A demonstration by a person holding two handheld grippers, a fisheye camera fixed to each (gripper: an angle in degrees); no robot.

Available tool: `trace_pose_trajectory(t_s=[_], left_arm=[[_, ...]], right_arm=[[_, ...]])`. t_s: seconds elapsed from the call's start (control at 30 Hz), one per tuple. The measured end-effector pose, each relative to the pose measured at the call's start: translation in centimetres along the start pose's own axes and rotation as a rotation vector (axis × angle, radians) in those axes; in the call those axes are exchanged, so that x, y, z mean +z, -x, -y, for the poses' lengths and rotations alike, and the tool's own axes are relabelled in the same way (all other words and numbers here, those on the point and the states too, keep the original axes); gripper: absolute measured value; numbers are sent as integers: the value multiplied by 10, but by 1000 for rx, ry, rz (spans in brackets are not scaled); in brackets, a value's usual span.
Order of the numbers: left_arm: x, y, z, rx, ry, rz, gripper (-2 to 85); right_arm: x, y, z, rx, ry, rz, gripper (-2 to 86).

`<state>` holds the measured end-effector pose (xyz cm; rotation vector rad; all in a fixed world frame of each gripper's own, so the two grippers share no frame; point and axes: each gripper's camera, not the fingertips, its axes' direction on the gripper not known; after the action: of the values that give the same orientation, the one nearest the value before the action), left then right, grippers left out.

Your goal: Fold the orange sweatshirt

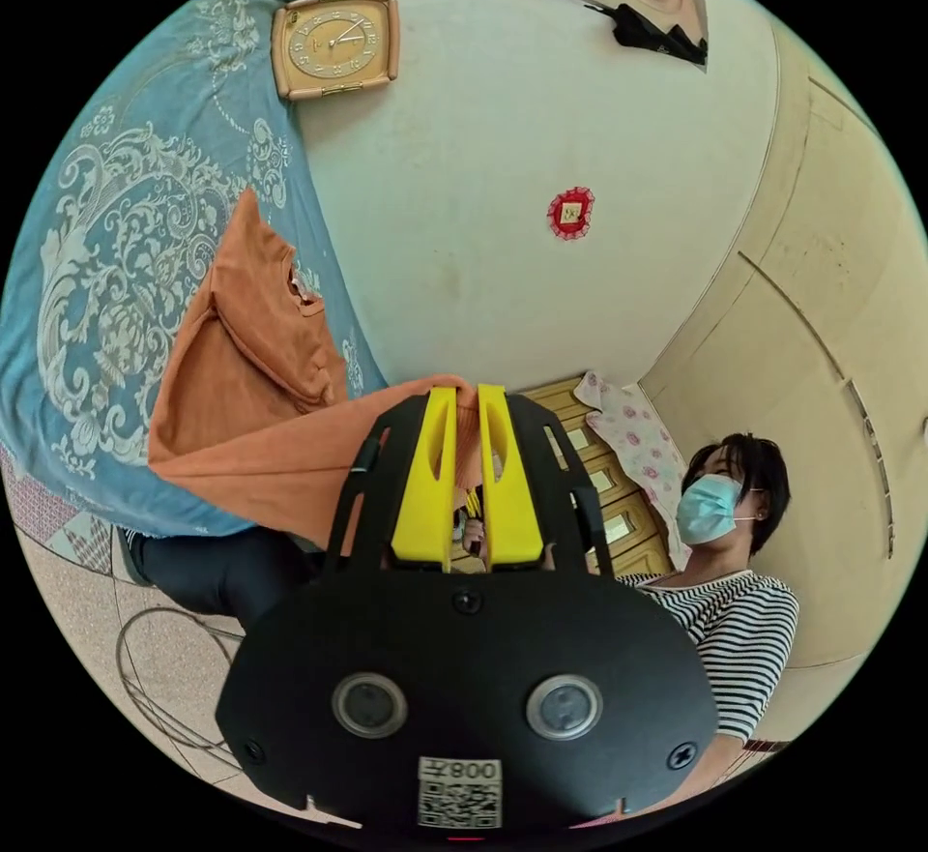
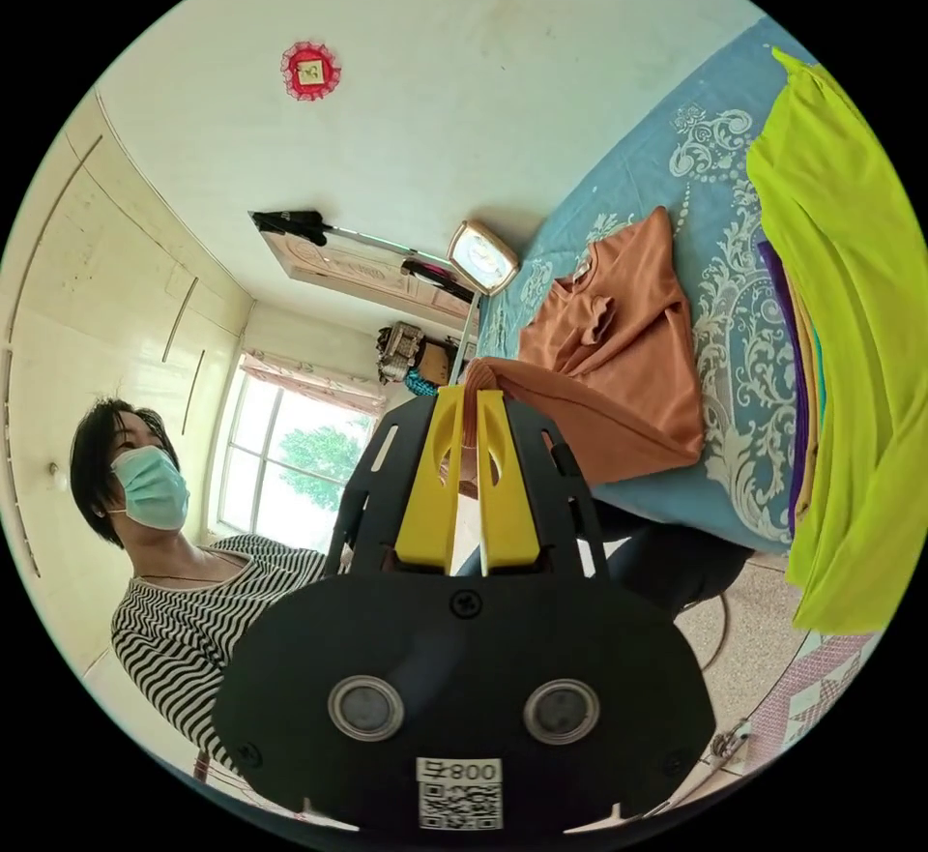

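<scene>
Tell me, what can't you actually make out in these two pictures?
- Left gripper view: the gripped edge of the orange sweatshirt is hidden behind the left gripper.
- Right gripper view: the sweatshirt's near hem disappears behind the right gripper.
- Right gripper view: garments under the yellow-green cloth show as thin edges.
- Left gripper view: the clock numerals are too small.

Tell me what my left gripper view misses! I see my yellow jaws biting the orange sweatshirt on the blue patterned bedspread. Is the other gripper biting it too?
Observer: Yes. The right gripper has its yellow jaws closed on an edge of the orange cotton sweatshirt.
Operator: Is anything else lying on the bed?
Observer: A bright lime-green garment hangs over a stack of folded coloured clothes beside the sweatshirt.
Operator: Is there a window?
Observer: Yes, a bright window with green leaves outside.
</scene>
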<state>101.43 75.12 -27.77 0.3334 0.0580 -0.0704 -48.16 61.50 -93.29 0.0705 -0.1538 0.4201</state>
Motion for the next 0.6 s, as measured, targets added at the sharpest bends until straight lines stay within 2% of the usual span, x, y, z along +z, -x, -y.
trace_pose_trajectory(t_s=[0.37, 0.6], left_arm=[[97, 76, 188, 26, -20, 82, 34], [145, 154, 272, -26, -41, 207, 48]], right_arm=[[46, -19, 203, -7, -16, -38, 18], [94, -71, 328, 75, 8, -94, 20]])
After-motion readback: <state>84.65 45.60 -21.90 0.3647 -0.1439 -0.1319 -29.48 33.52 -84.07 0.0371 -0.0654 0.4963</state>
